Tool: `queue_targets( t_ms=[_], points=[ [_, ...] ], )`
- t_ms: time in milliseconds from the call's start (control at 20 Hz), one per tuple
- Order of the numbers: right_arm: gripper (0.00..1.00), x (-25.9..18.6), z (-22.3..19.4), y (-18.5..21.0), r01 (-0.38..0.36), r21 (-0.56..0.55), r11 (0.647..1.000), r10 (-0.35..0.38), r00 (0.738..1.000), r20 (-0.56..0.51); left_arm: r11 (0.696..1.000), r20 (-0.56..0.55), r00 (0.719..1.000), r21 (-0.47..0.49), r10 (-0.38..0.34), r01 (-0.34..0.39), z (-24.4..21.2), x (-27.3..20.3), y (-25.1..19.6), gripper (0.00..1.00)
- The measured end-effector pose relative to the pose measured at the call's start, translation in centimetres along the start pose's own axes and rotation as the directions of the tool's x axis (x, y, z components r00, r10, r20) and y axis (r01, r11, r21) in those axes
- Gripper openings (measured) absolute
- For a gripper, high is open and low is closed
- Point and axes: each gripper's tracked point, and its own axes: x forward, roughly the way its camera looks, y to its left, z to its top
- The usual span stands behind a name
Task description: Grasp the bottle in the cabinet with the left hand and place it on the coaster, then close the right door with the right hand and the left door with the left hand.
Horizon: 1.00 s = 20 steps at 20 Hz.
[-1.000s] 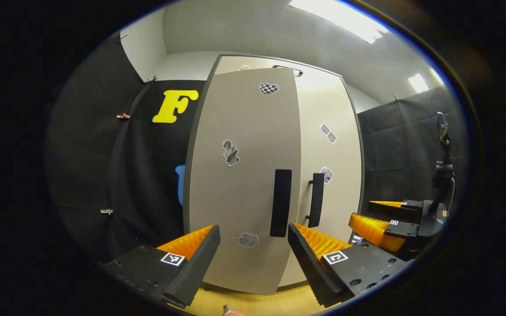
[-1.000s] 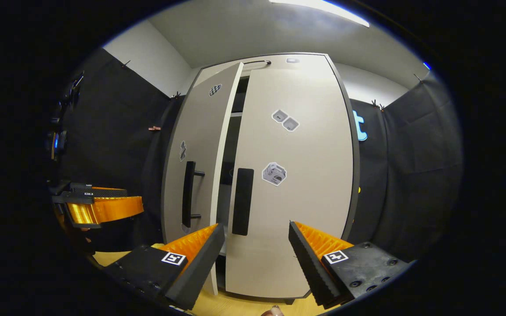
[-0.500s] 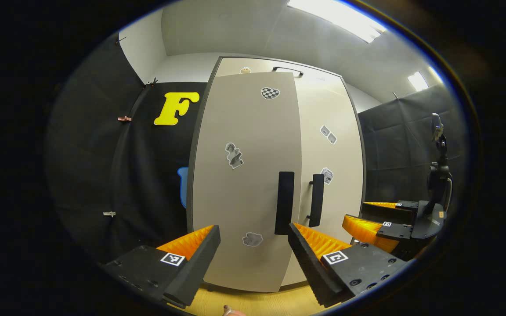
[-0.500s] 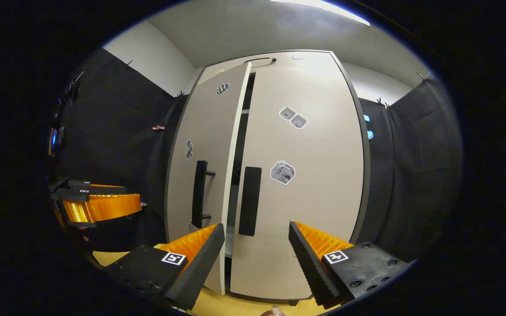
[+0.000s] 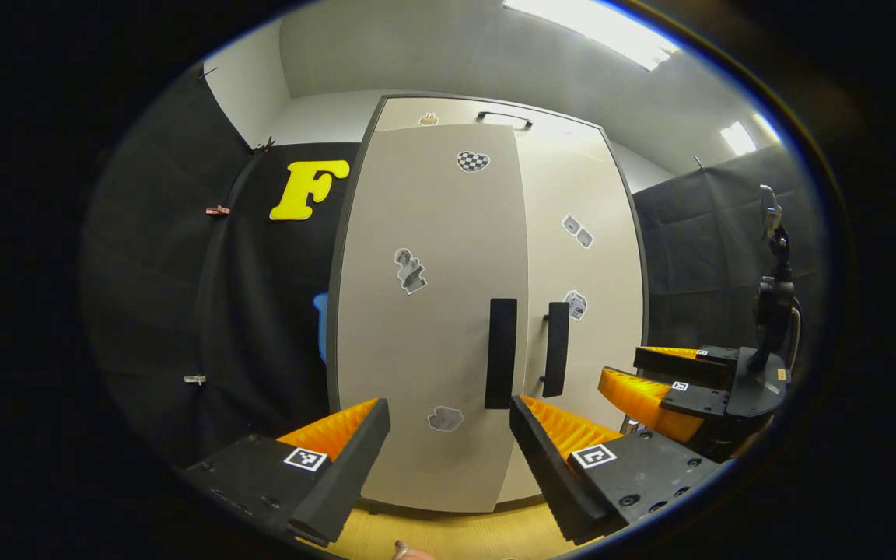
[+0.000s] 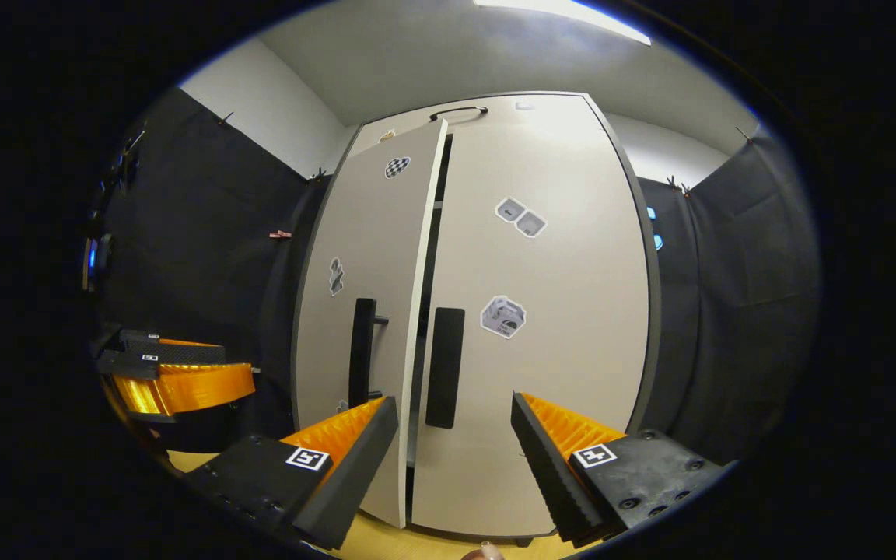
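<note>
The tall beige cabinet stands straight ahead. Its right door (image 6: 565, 365) lies flush and closed, with its black handle (image 6: 445, 367) near the middle seam. The left door (image 6: 355, 257) stands slightly ajar, leaving a narrow dark gap (image 6: 426, 272) beside its handle (image 6: 362, 350). In the left gripper view my left gripper (image 5: 448, 412) is open and empty, facing the left door (image 5: 432, 311) low down, near its handle (image 5: 501, 354), apart from it. My right gripper (image 6: 454, 408) is open and empty in front of the right door. The right gripper (image 5: 642, 377) also appears at the right of the left gripper view.
A light wooden surface (image 5: 448, 537) runs below the cabinet's foot. A dark camera stand (image 5: 775, 288) rises at the right of the left gripper view. Black cloth walls flank the cabinet on both sides. My left gripper (image 6: 183, 369) hangs at the left of the right gripper view.
The left door has swung towards the cabinet, and the dark gap beside it has narrowed. Both grippers have stayed open and empty.
</note>
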Motion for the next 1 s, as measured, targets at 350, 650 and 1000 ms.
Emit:
queue_targets(
  t_ms=[350, 650, 1000],
  points=[
    [0.98, -0.1, -0.1, 1.7, -0.039, -0.002, 0.999, 0.039, 0.999, 0.001, 1.0, 0.012, 1.0, 0.003, 0.021, -0.021, 0.0, -0.8, 0.6, 0.98],
    [0.98, -0.3, 0.0, 1.3, -0.027, -0.008, 1.0, 0.027, 1.0, 0.001, 1.0, 0.015, 1.0, 0.0, 0.007, -0.007, -0.2, -0.4, 0.2, 0.98],
    [0.98, -0.2, 0.2, 0.7, -0.015, -0.006, 1.0, 0.015, 1.0, 0.008, 1.0, 0.018, 1.0, -0.008, -0.003, 0.003, -0.3, 0.2, 0.0, 0.98]
  ],
)
